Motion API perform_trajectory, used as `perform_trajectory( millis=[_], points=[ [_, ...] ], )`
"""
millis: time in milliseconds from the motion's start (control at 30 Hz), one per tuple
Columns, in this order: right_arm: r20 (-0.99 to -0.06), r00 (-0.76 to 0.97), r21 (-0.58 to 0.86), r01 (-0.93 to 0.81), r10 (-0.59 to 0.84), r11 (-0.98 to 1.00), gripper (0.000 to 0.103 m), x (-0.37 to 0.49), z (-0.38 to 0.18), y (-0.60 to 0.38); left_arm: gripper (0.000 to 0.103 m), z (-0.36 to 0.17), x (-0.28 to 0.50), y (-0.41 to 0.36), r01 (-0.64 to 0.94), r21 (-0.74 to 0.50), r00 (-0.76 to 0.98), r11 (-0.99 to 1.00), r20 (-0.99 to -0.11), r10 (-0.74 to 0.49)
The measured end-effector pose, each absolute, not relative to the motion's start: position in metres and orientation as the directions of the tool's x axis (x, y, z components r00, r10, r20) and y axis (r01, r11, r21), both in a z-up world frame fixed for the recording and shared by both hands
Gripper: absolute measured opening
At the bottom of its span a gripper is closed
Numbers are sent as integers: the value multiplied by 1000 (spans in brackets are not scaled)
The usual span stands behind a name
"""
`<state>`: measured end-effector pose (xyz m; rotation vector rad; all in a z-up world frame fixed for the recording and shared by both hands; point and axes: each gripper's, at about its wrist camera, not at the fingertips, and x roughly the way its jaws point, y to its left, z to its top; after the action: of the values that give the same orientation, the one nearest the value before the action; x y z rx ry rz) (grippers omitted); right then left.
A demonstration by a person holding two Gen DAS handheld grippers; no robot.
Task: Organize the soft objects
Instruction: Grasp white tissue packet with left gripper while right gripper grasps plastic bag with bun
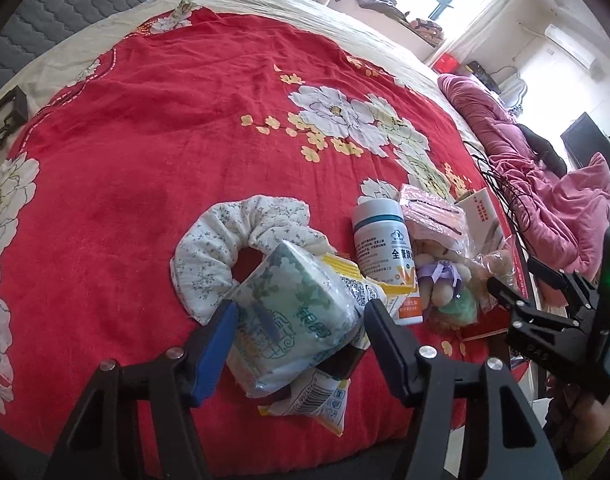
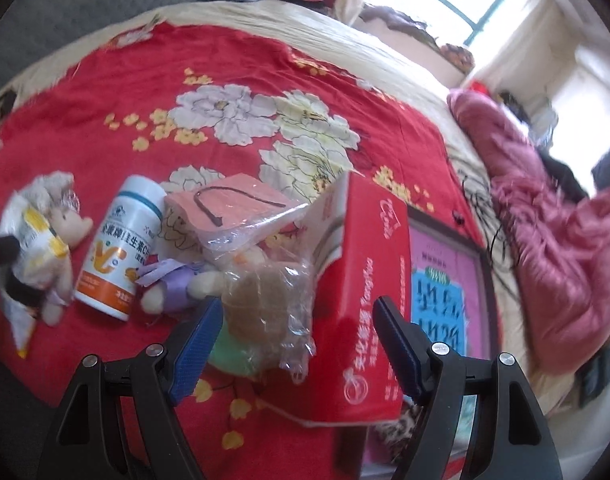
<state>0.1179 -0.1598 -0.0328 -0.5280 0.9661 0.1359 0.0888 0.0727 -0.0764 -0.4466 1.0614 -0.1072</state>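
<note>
Left gripper [image 1: 299, 344] jaws clamp a tissue pack [image 1: 293, 316] above the bedspread [image 1: 145, 140]; right gripper [image 2: 295, 344] jaws gape empty.

Right wrist view motion-blurred. Tissue pack [image 1: 293, 316] covers most of yellow packet [image 1: 317, 400]. Plush doll [image 2: 177, 280] half under crinkled plastic bag [image 2: 273, 292]. Pink book [image 2: 445, 292] mostly behind red box [image 2: 365, 300].
</note>
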Motion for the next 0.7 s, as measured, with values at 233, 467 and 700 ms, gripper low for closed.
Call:
perform_trajectory(
  millis=[233,467,700],
  points=[
    [-796,589,-423,-381,-137,822,61,121,-48,-147,52,-77,92,76,-122,-423,490,898,-812,-316],
    [-800,596,-345,-357,-72,868,50,122,-41,-153,29,-67,90,84,-120,-423,524,898,-795,-305],
    [-796,604,-186,-293,30,938,50,119,-15,-178,20,-58,88,86,-118,-409,533,905,-795,-289]
  ],
)
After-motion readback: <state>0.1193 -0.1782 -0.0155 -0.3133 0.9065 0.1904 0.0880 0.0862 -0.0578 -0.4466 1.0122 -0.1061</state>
